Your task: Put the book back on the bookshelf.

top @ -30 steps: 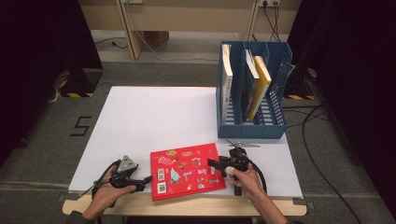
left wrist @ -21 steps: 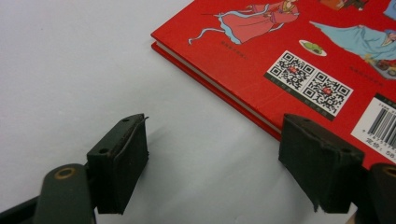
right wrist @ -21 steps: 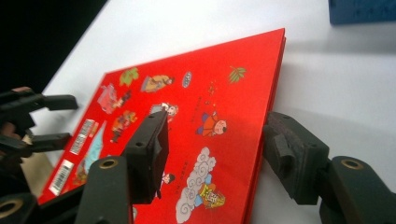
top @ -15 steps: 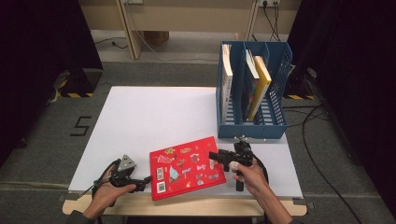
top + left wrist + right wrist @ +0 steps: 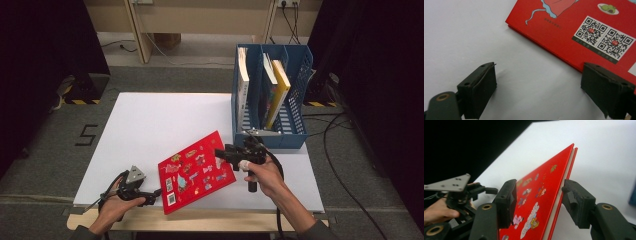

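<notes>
Black jaws of the left gripper (image 5: 150, 192) have just been opening and stand apart on the white table (image 5: 150, 125) at the near left, nothing between them, one pad just beside the near-left corner of the red book (image 5: 196, 171). To the right, the right gripper (image 5: 222, 152) has just been closing, its jaws astride the book's raised right edge; pad contact cannot be told. Before lifting toward the blue rack (image 5: 270, 100) at far right it should probably grip squarely; two QR codes show, small print unreadable

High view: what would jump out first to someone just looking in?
The red book, tilted up at the table's near edge with the right tool closed on its raised side. Behind it, the blue file rack holds upright books at the table's far right corner.
</notes>
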Demonstrator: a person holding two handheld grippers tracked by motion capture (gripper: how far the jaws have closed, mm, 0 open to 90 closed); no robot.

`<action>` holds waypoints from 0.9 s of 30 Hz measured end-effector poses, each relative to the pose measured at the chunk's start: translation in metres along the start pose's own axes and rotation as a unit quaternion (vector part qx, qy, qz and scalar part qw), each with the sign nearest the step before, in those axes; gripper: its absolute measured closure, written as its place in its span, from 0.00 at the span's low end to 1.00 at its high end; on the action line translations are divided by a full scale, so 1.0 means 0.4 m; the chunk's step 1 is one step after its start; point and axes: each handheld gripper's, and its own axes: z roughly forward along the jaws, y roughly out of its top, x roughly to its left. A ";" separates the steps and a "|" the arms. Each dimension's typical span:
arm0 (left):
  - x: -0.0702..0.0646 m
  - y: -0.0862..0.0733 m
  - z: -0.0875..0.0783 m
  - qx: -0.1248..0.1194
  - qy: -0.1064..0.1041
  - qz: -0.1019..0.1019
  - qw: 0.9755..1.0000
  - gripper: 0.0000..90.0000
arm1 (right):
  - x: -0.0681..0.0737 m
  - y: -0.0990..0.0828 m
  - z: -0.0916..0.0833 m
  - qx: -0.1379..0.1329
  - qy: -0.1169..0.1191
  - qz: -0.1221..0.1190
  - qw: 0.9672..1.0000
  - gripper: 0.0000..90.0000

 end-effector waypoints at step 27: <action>-0.001 -0.002 0.001 -0.024 0.000 -0.021 0.999 0.14 | 0.217 0.168 0.037 0.029 0.074 -0.097 0.992 0.54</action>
